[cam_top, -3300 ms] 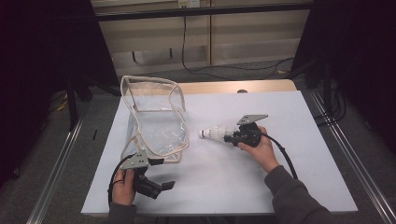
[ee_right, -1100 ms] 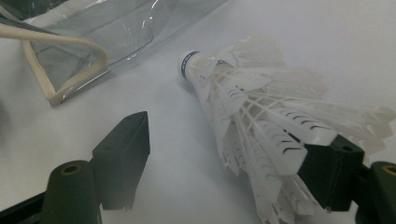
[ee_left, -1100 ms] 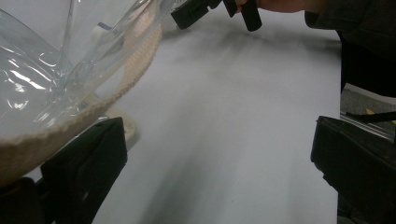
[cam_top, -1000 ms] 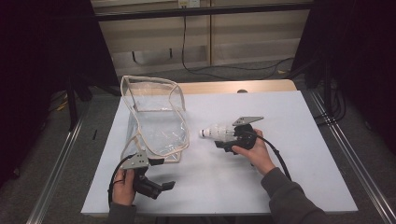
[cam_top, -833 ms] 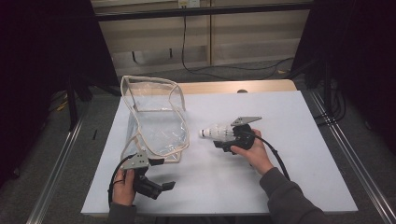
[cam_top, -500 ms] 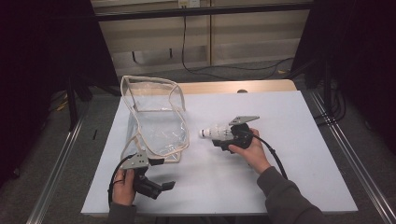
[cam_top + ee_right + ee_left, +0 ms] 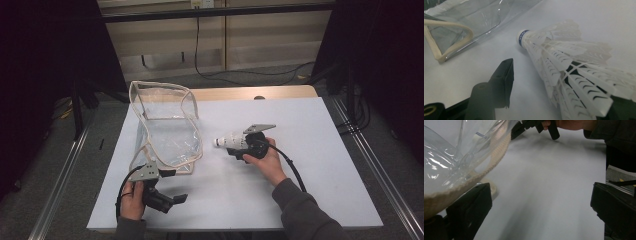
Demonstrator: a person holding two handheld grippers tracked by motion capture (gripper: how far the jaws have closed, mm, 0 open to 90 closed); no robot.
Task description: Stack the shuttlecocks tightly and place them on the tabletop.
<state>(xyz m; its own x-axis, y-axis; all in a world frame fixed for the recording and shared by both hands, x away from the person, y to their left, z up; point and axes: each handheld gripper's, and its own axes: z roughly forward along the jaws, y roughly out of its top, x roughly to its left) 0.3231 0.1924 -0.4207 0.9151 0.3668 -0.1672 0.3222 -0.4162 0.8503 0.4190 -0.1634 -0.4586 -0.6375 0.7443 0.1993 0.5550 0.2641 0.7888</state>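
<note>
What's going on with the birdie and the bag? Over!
Left gripper open by bag edge. Right gripper closing around shuttlecock, one jaw off it. Nothing in between.

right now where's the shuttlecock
In the high view the shuttlecock lies mid-table, right of the clear bag, its feathers between the right tool's jaws.

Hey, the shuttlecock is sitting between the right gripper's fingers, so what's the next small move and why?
Probably finish closing the right gripper on the shuttlecock. Its jaws have just been closing around the feather skirt, yet one finger is apart from the feathers, so the grip does not look firm. The clear bag lies beside it, its rim near the open left gripper, likely where the shuttlecock goes.
</note>
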